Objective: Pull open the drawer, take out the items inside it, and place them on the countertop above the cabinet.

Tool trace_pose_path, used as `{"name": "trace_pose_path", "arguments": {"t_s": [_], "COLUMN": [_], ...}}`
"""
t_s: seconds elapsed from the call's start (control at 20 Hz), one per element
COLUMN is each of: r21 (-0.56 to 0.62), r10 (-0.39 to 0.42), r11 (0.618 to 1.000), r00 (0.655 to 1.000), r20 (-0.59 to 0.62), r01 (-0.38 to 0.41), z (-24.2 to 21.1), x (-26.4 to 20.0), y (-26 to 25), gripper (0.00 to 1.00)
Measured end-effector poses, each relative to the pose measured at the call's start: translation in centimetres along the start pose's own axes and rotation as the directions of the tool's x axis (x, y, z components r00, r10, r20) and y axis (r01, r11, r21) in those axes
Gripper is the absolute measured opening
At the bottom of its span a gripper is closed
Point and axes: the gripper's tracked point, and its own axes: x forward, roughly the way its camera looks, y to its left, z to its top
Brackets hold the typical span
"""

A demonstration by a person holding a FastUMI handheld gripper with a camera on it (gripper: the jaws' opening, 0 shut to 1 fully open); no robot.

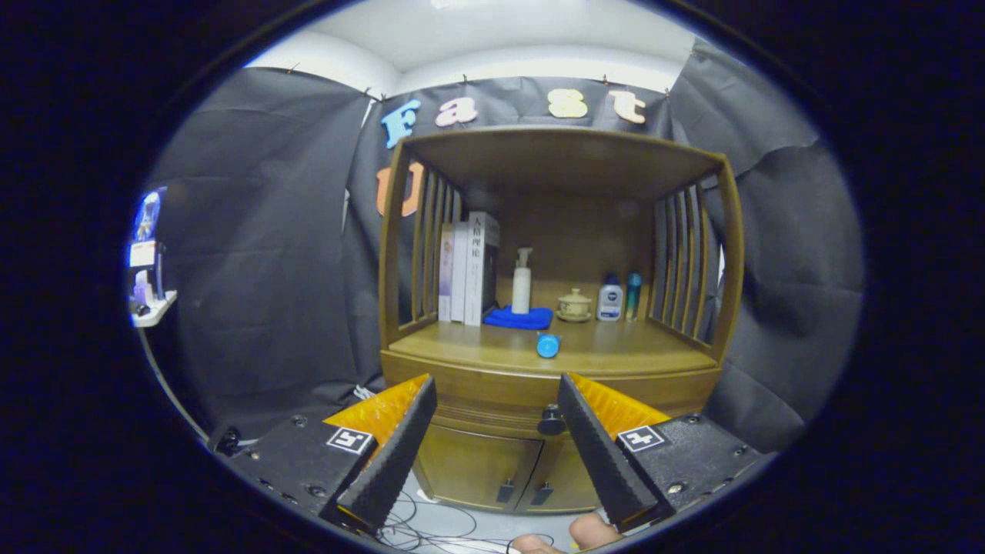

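While the gripper (497,388) hangs with fingers spread wide and nothing between them, the closed drawer's dark knob (551,421) sits just ahead, by the right finger. At 12 o'clock beyond, a blue round item (547,345) lies on the tabletop (616,354).

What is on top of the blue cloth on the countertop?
A white pump bottle stands on the blue cloth, beside the books. The cloth hides the countertop beneath it. The claw is open, short of the closed drawer's knob.
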Motion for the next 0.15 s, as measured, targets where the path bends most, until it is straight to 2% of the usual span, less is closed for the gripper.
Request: {"name": "trace_pose_path", "arguments": {"t_s": [0.15], "r21": [0.012], "r10": [0.017], "r11": [1.000], "r00": [1.000], "r20": [0.022], "r01": [-0.018], "z": [0.6], "x": [-3.4], "y": [0.2], "gripper": [1.00]}}
